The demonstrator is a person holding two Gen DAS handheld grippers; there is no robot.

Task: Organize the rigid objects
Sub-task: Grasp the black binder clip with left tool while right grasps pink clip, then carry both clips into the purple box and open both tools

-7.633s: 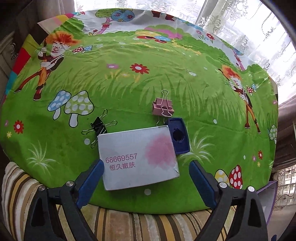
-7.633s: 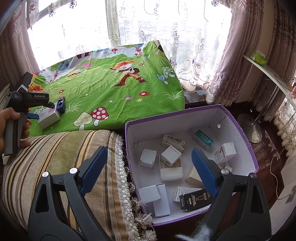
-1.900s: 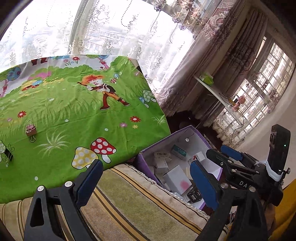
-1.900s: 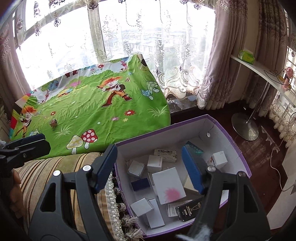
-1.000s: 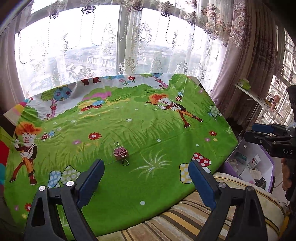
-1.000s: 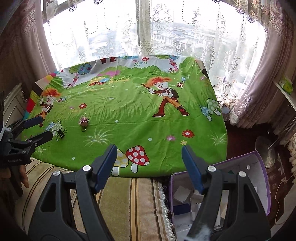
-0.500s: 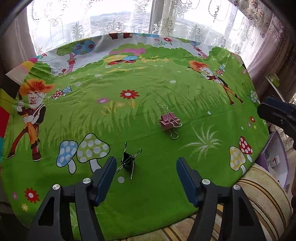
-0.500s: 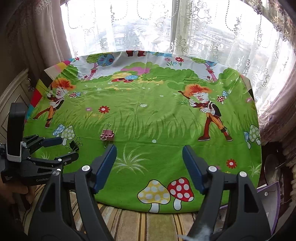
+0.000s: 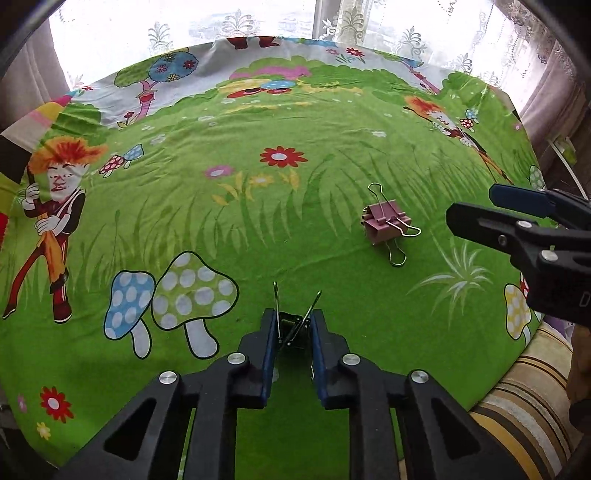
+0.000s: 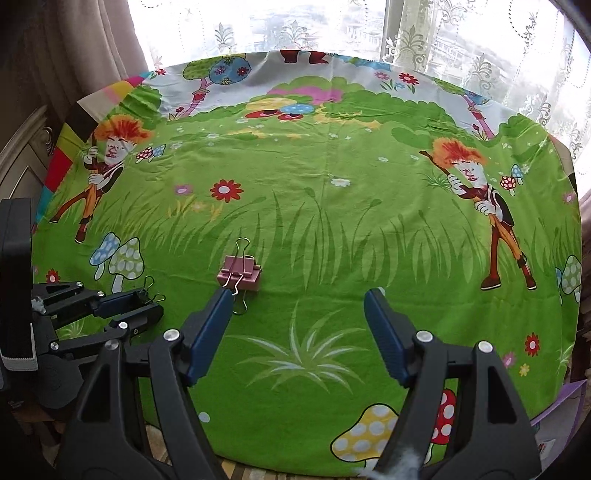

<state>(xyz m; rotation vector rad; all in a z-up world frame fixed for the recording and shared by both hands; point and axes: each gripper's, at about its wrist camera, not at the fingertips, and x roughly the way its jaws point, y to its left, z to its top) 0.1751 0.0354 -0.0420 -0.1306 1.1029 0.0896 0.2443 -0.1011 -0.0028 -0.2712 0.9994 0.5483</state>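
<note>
Left gripper (image 9: 293, 326): jaws have just closed, now clamped on the black clip (image 9: 291, 329) near the front edge of the green cloth (image 9: 332, 155). Right gripper (image 10: 299, 325): jaws apart, nothing between them. Pink clip (image 10: 241, 277) lies on the cloth just beyond its left fingertip.

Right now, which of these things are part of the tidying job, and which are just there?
Part of the job:
black binder clip, clamped in the left gripper
pink binder clip, loose beside the open right gripper

Just there:
cartoon cloth
lace curtains
striped cushion
</note>
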